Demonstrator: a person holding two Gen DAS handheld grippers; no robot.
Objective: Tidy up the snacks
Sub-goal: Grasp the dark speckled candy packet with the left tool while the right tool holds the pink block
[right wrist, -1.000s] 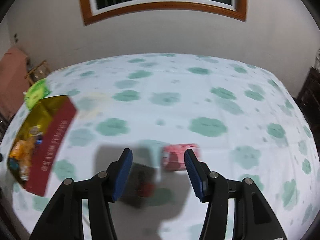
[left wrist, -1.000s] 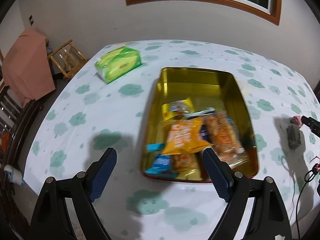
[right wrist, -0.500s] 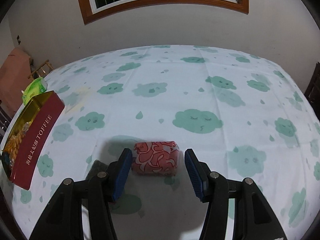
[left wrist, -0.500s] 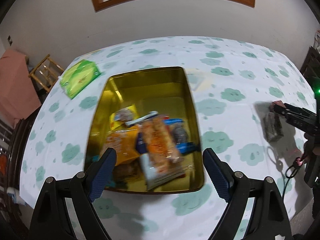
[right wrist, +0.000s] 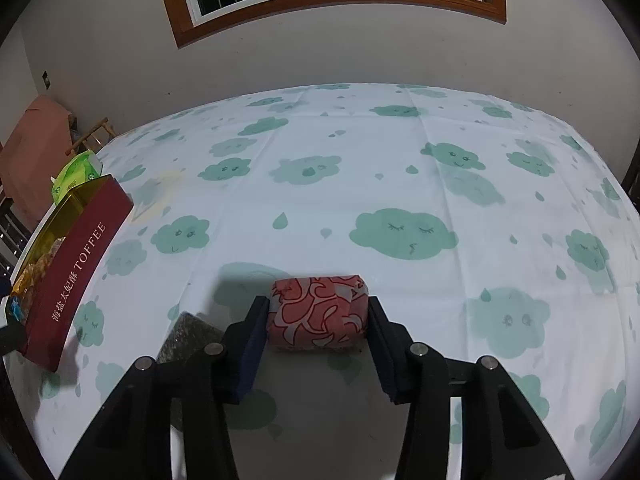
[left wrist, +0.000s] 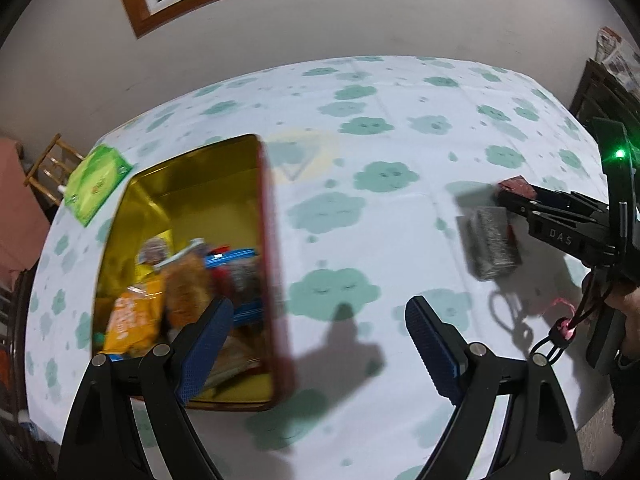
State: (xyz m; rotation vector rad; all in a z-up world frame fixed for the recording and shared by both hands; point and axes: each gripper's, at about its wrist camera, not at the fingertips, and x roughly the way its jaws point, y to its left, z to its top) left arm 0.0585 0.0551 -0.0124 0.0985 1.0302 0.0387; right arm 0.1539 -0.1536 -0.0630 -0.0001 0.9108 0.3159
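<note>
The right gripper (right wrist: 318, 326) is set down on the white tablecloth printed with green clouds (right wrist: 400, 184), its jaws closing on a small pillow-shaped snack in a red-and-white patterned wrapper (right wrist: 319, 312); the blue pads (right wrist: 252, 344) stand against both short ends of the packet, which lies flat on the cloth between them. A dark, speckled rectangular packet (right wrist: 184, 338) lies on the cloth just left of that gripper, partly hidden behind its left finger. In the left wrist view the same dark packet (left wrist: 490, 242) lies just beside the right gripper (left wrist: 516, 200), whose black frame hides most of the red snack (left wrist: 516, 185). The left gripper (left wrist: 318, 338) hangs above the table with its jaws wide apart and nothing between them; its left finger overlaps the near right corner of the rectangular toffee tin with a gold interior and dark red outer walls (left wrist: 276, 280). That tin sits well to the left of the red snack and contains several packets, among them an orange bag (left wrist: 130, 318) and a blue-edged wrapper (left wrist: 234, 256); the contents are blurred. A green tissue pack (left wrist: 96, 184) lies beyond the tin's far left corner, near the table edge.
</note>
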